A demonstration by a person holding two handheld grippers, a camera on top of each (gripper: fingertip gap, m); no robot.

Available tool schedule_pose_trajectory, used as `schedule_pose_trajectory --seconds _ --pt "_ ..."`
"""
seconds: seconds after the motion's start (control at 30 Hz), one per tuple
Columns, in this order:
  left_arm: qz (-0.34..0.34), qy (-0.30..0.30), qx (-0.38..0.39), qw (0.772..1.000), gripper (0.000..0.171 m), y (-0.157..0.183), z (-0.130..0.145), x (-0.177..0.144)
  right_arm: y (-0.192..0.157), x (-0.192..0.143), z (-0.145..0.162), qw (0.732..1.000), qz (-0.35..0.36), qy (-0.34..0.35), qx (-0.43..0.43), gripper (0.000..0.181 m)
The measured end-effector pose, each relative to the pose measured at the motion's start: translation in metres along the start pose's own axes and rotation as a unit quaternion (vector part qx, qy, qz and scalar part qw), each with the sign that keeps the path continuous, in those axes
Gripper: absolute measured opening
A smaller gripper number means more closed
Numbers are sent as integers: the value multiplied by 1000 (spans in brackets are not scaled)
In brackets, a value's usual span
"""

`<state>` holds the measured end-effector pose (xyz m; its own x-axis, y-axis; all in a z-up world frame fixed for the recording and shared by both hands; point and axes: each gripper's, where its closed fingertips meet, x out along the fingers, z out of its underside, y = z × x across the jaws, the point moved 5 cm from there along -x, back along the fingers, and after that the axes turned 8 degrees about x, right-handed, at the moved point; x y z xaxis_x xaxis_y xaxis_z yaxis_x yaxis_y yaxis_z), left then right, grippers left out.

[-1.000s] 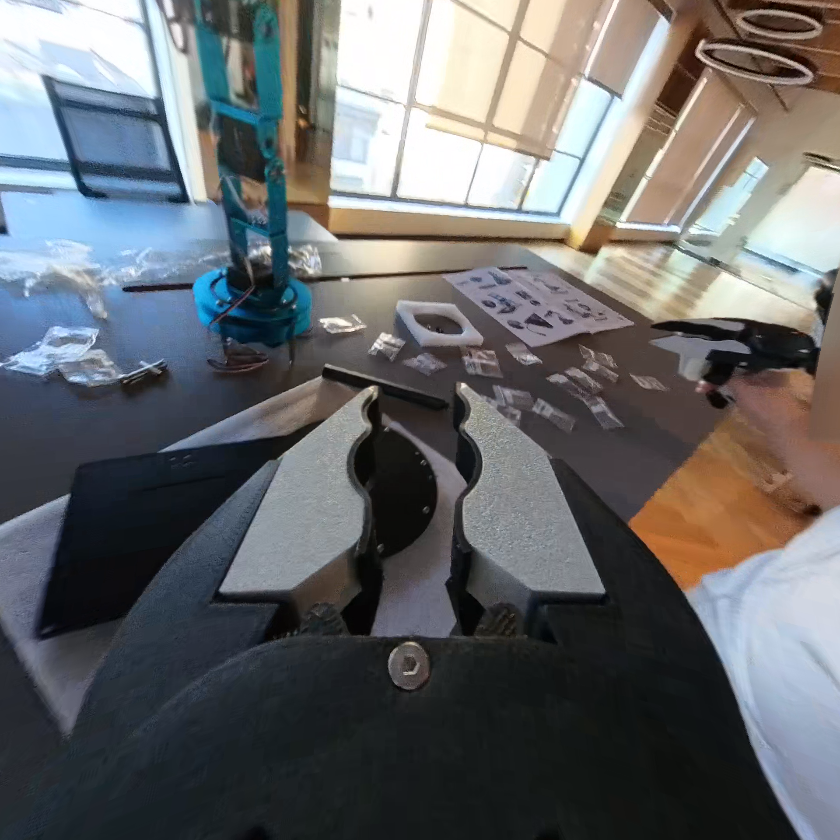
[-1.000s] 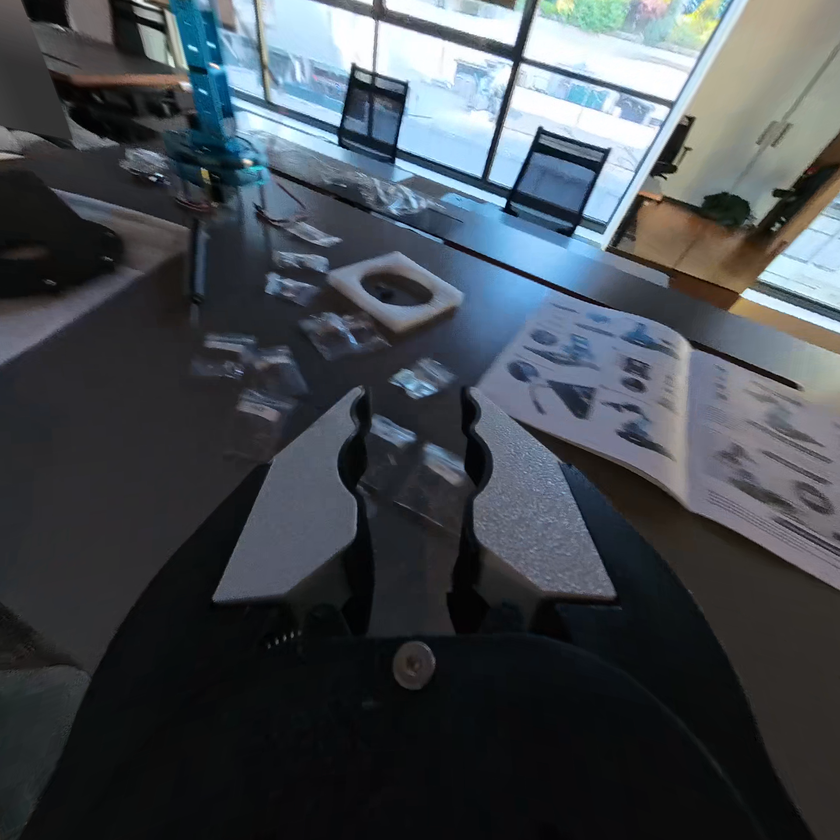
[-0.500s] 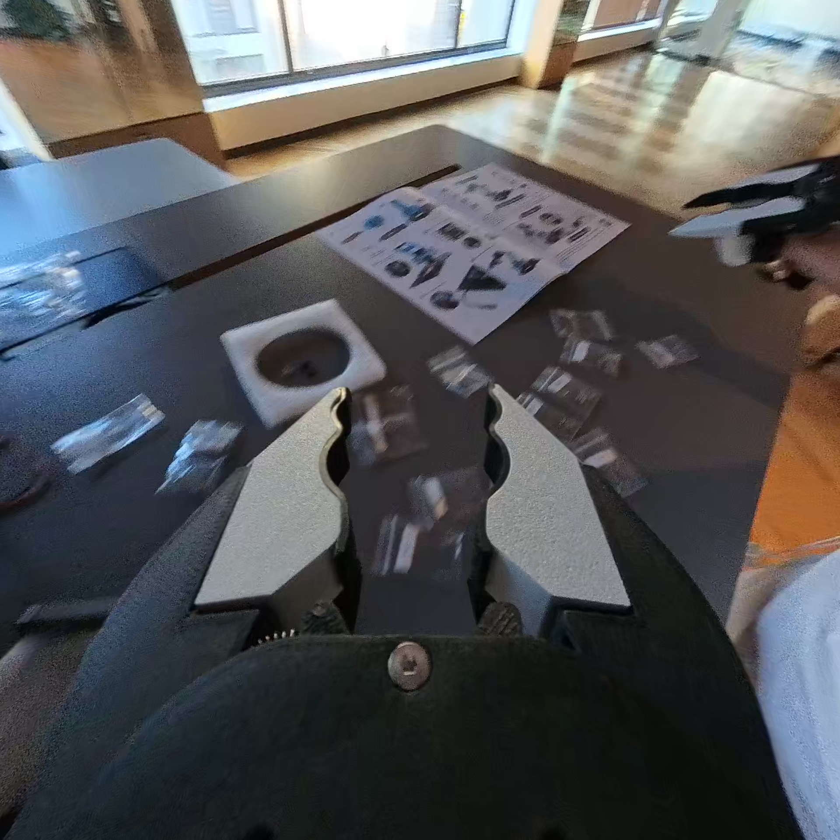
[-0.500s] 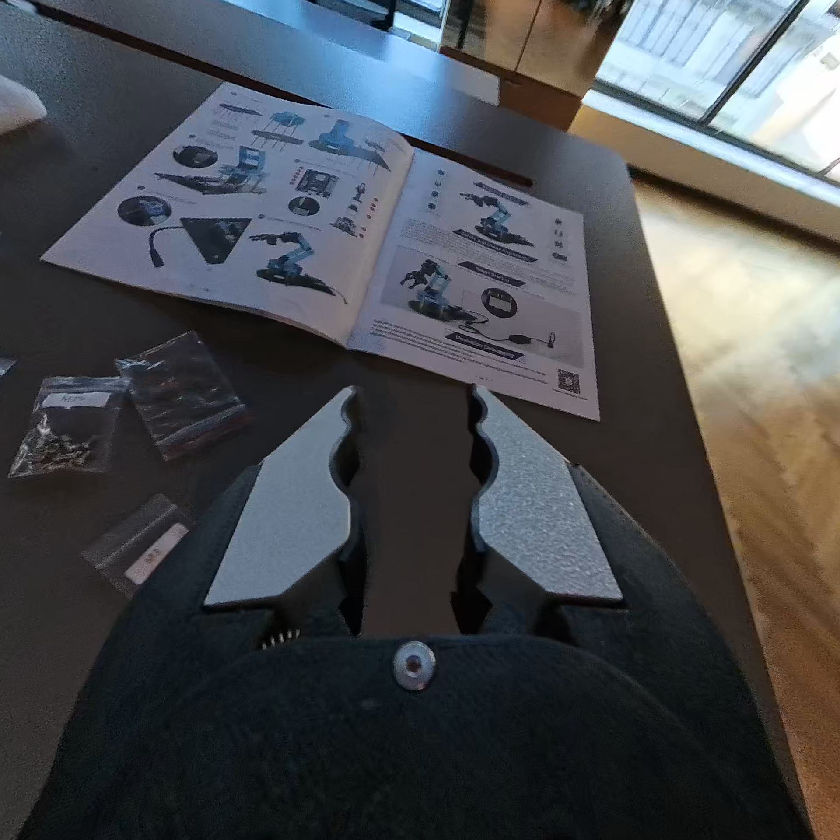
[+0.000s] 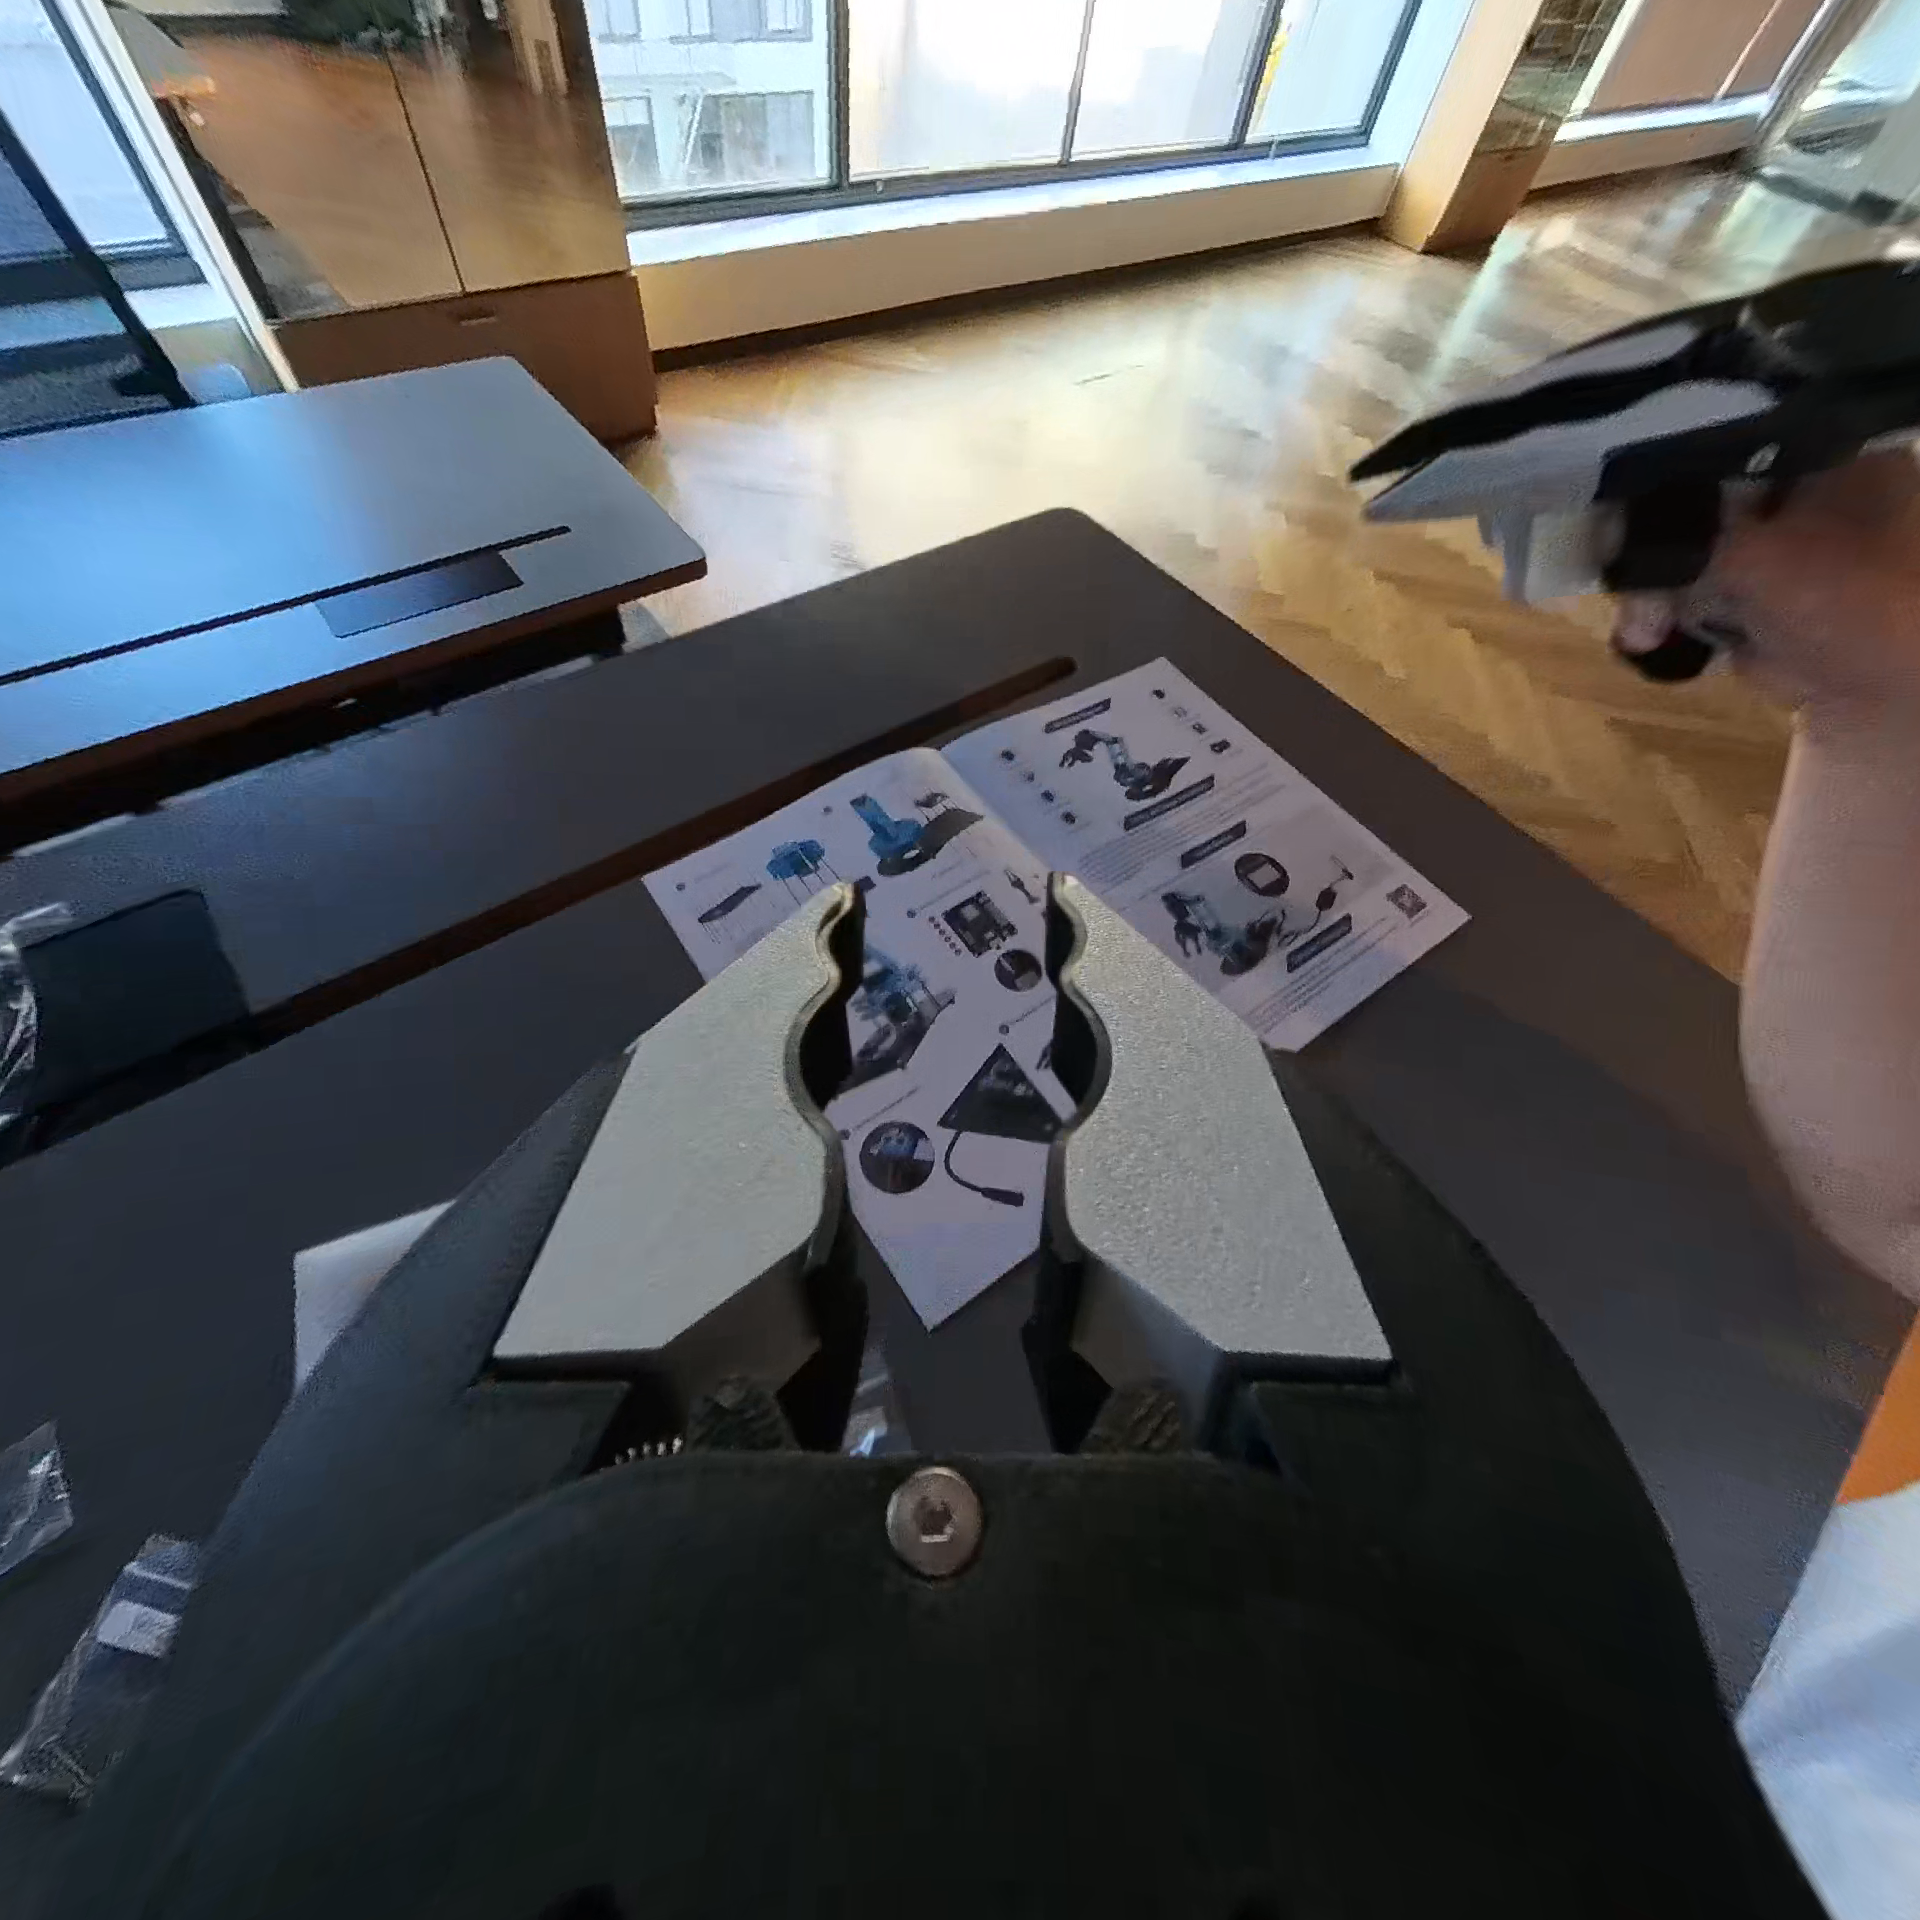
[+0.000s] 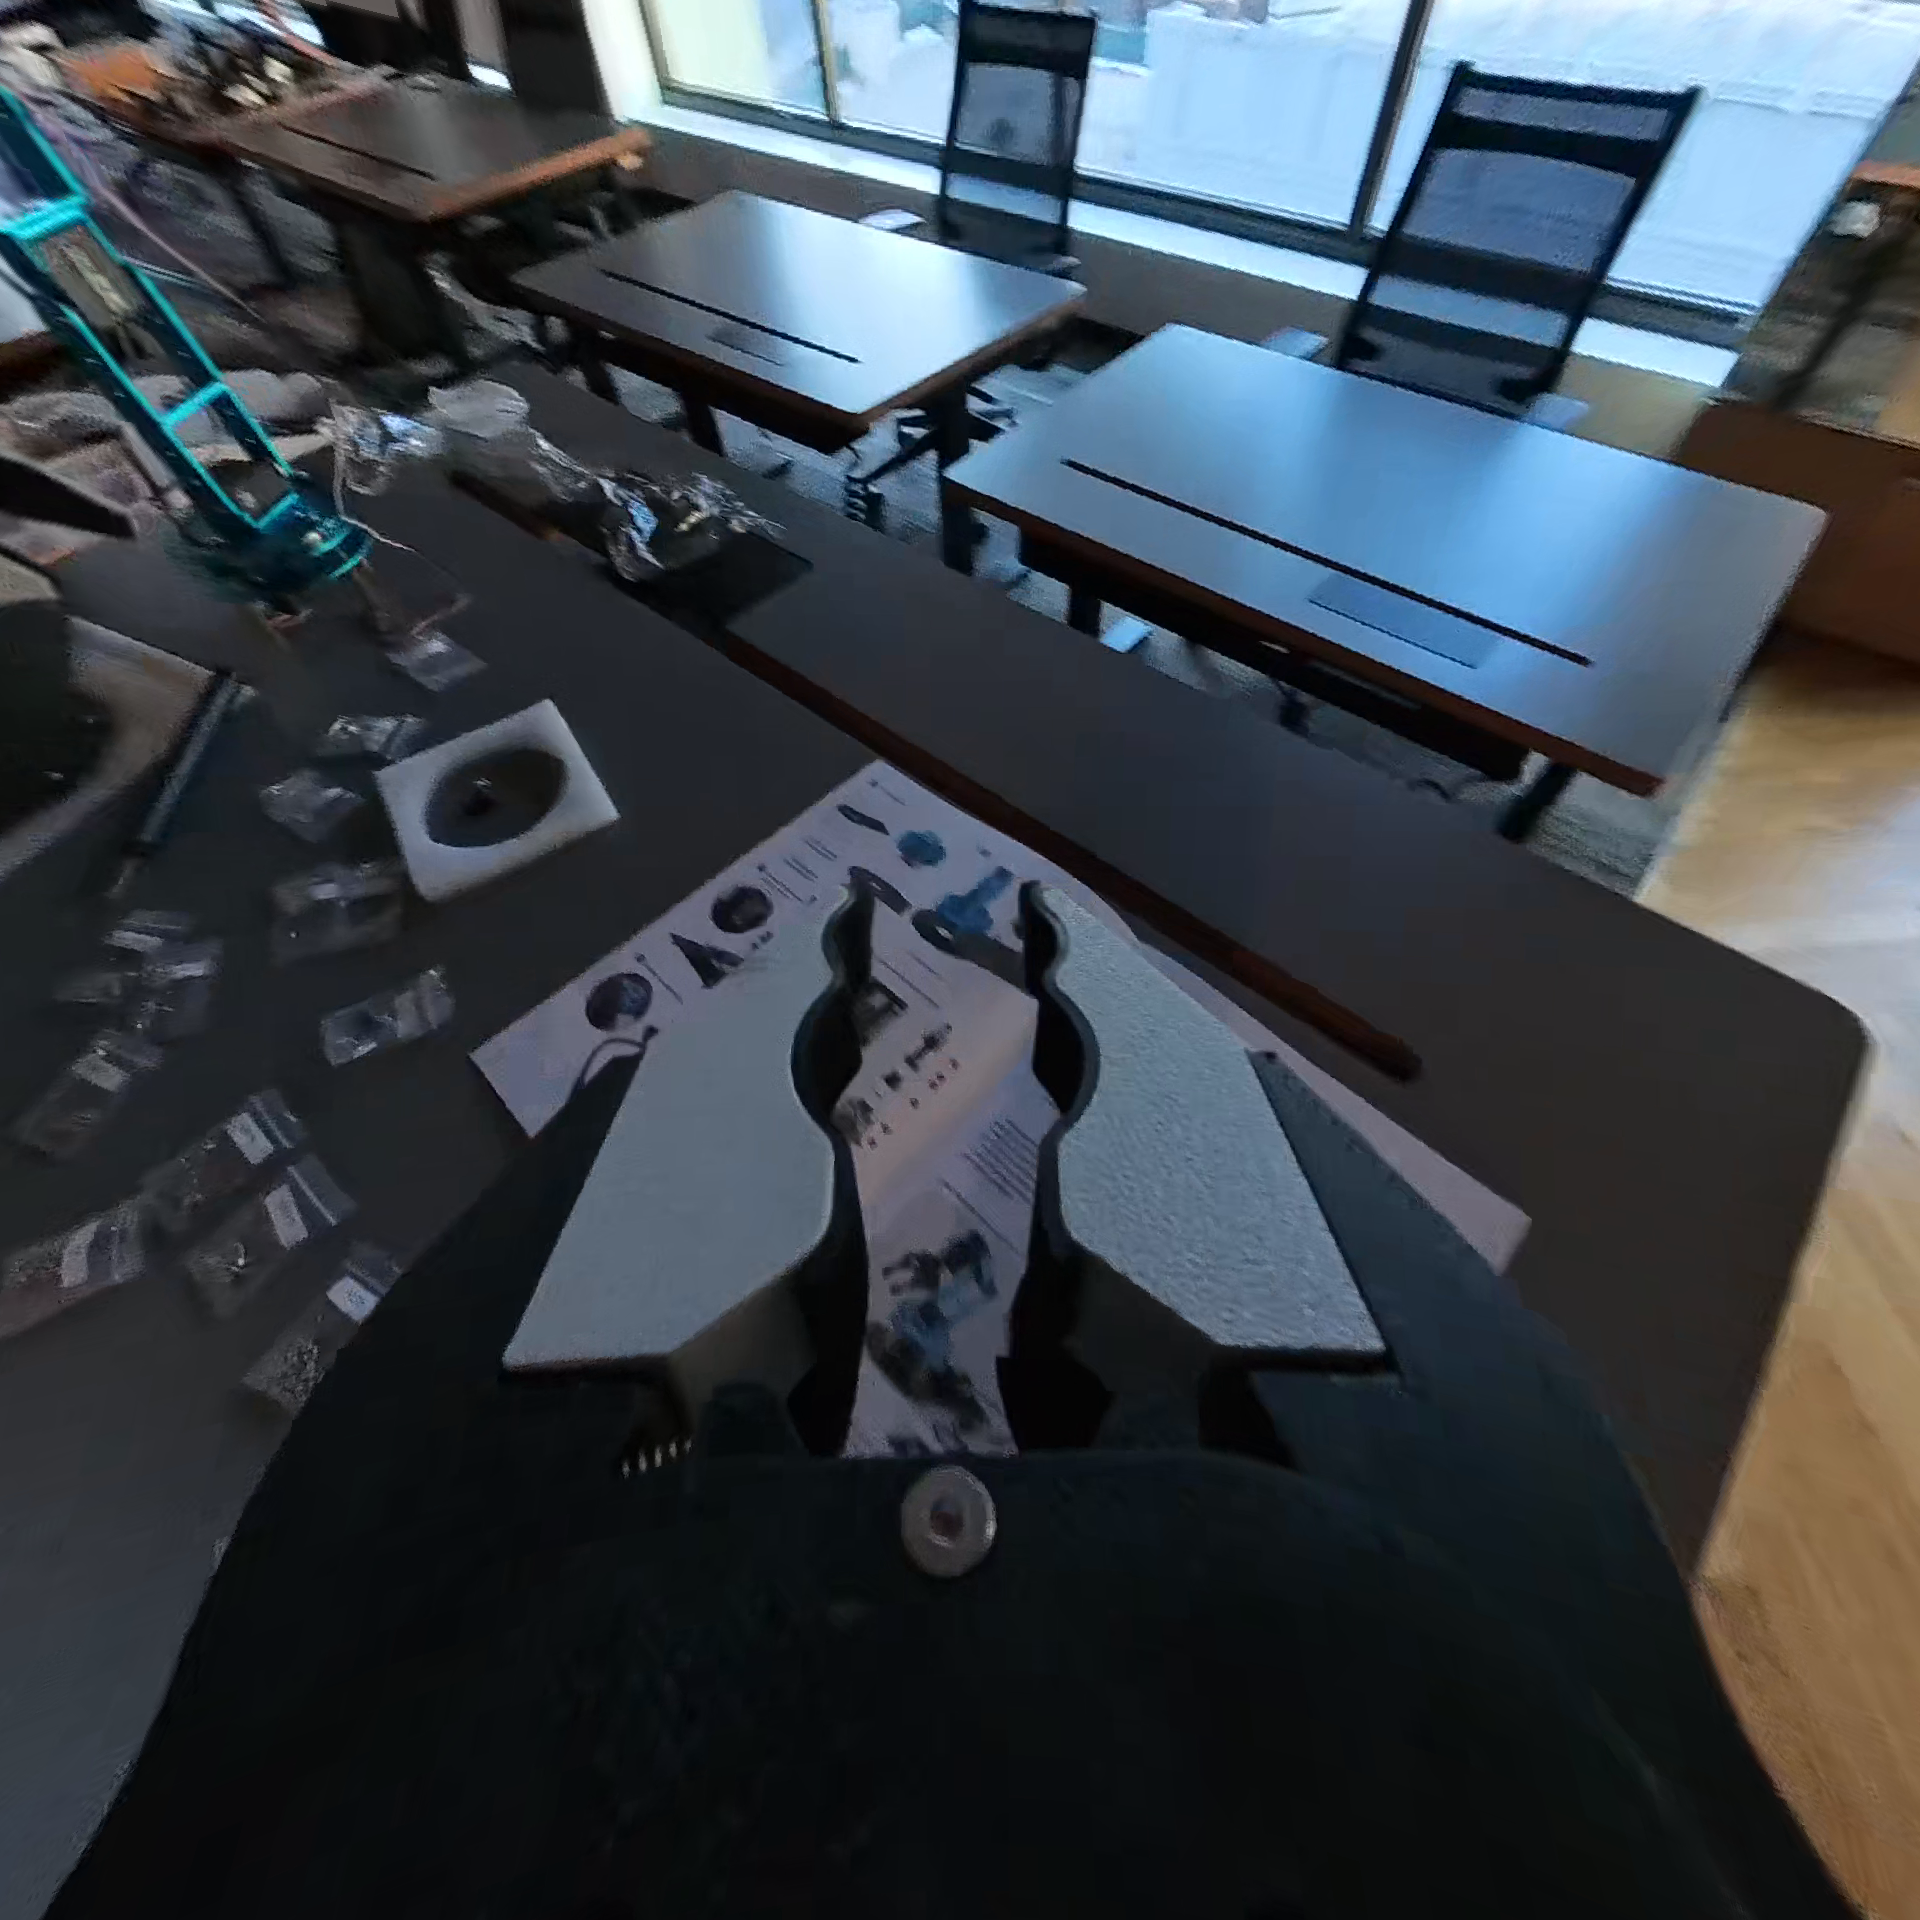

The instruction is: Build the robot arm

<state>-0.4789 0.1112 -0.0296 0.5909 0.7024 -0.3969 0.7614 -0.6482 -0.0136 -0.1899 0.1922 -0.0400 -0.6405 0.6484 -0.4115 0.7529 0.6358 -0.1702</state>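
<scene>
- Dark, matte table [image 5: 436, 1039] carries everything here — an open booklet [image 5: 1226, 862] of printed pictures lies flat near its far right corner.
- Left gripper [image 5: 948, 914] hangs above the booklet with its grey fingers [image 5: 717, 1174] parted and nothing between them; the page shows through the gap.
- Right gripper [image 6: 940, 909] is also over the booklet [image 6: 727, 987], held in the air, its jaws apart and empty.
- In the left wrist view the right gripper [image 5: 1392, 488] appears again at the upper right, well above the table edge, with a person's bare forearm [image 5: 1849, 935] below it.
- White square foam piece [image 6: 494, 795] with a round dark hollow sits to the left of the booklet, apart from it.
- Small clear plastic bags [image 6: 384, 1013] of tiny parts are scattered over the table left of the booklet — several are blurred.
- Teal metal frame structure [image 6: 187, 447] stands upright on a round base at the far left of the table, with crumpled clear wrapping [image 6: 665, 509] near it.
- Beyond the table stand two more dark desks [image 6: 1351, 520], two black chairs [image 6: 1507, 208] and a row of windows; the floor on the right is wooden parquet [image 5: 1299, 416].
</scene>
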Motion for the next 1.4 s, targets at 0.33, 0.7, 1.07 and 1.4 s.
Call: schedule_pose_trajectory --seconds 0.33,0.7,1.07,1.4 --pt "-102 -72 -58 990 26 -35 30 -2 26 87 61 993 22 -117 -17 21" --pt "-97 177 -175 964 15 -90 7 -38 39 112 49 994 32 106 0 13" --pt "-147 249 -152 945 0 -107 7 -38 20 175 129 997 -68 25 -27 20" --pt "120 -36 -203 971 10 -67 56 51 42 169 71 918 -323 -195 -121 48"
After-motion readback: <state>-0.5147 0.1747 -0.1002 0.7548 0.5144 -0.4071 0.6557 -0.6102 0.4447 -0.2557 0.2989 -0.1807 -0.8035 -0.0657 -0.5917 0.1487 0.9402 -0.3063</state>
